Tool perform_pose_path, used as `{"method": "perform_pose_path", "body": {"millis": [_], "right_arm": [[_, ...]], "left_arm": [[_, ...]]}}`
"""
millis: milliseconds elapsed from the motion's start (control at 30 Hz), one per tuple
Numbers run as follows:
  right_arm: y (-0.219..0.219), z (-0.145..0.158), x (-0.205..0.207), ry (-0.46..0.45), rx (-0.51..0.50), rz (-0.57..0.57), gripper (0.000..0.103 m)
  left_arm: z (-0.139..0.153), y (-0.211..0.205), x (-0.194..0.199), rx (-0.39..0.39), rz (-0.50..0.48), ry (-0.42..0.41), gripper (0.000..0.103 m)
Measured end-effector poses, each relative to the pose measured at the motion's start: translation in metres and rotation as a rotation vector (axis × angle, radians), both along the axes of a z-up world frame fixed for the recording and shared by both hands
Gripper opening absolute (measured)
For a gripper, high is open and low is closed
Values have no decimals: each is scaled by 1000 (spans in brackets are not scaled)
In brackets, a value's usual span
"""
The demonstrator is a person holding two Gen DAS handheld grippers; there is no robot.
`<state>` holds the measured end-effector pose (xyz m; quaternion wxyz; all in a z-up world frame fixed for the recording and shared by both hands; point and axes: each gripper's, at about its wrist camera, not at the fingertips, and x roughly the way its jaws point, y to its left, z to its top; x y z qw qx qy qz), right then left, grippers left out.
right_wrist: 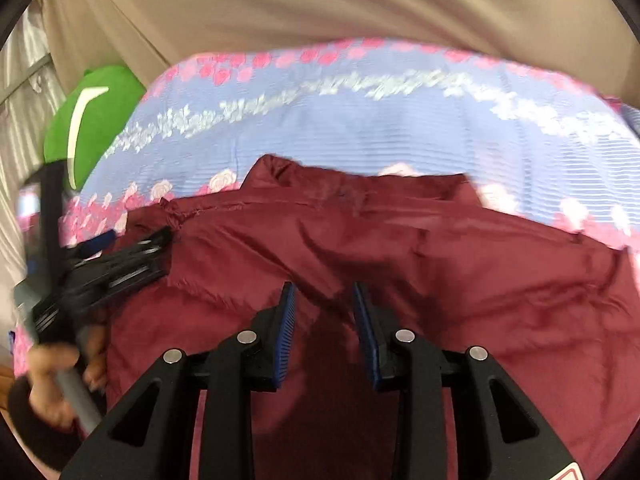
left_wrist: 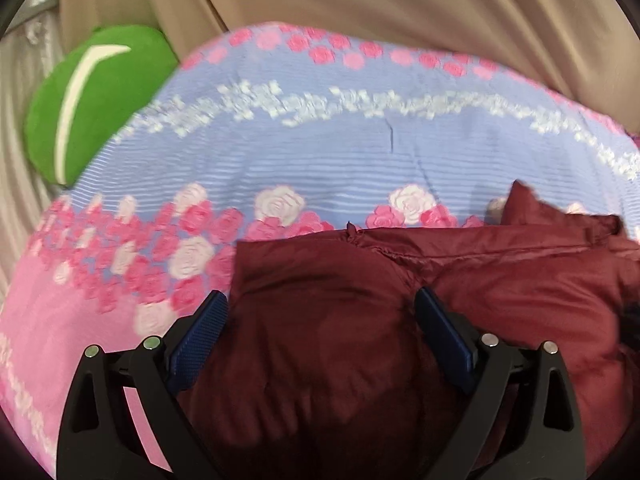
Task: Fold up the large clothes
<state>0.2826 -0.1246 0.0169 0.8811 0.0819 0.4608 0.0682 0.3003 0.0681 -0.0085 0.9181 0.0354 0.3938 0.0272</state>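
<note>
Slippery maroon nylon, a puffy jacket [right_wrist: 400, 272], lies spread on the flowered bedspread [left_wrist: 320, 152] of the bed. Both the left gripper [left_wrist: 320, 320] and right gripper [right_wrist: 324, 312] hang over it with jaws apart, clamping nothing. A shallow pinch could slide off the padding, or catch the bedspread beneath.

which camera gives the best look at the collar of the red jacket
The right wrist view. There the maroon jacket's collar spans the far edge, one end standing up, against the floral bedspread. The left wrist view catches only one collar tip near its right edge.
</note>
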Motion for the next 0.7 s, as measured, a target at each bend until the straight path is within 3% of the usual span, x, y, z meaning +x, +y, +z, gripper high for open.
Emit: {"method": "perform_pose_path", "body": {"millis": [67, 133, 233, 333, 400, 467, 533, 600, 700], "right_arm": [[2, -21, 17, 67, -2, 5, 28], [1, -25, 18, 56, 2, 7, 27], [1, -18, 13, 61, -7, -11, 26], [1, 0, 1, -3, 41, -9, 27], [3, 3, 1, -30, -6, -28, 27], [4, -11, 14, 14, -45, -34, 27], [-3, -25, 24, 60, 2, -38, 21], [-13, -19, 20, 56, 46, -57, 21], [-38, 4, -2, -20, 52, -99, 21]], "left_arm": [[18, -5, -23, -33, -50, -23, 92], [29, -14, -43, -38, -103, -16, 93], [33, -32, -71, -4, -182, 11, 94], [28, -48, -91, 25, -228, 17, 93], [23, -56, -97, 46, -237, 28, 94], [19, -59, -98, 54, -236, 33, 94], [15, -62, -97, 58, -224, 42, 94], [10, -61, -96, 52, -216, 57, 94], [6, -58, -95, 41, -213, 69, 94]]}}
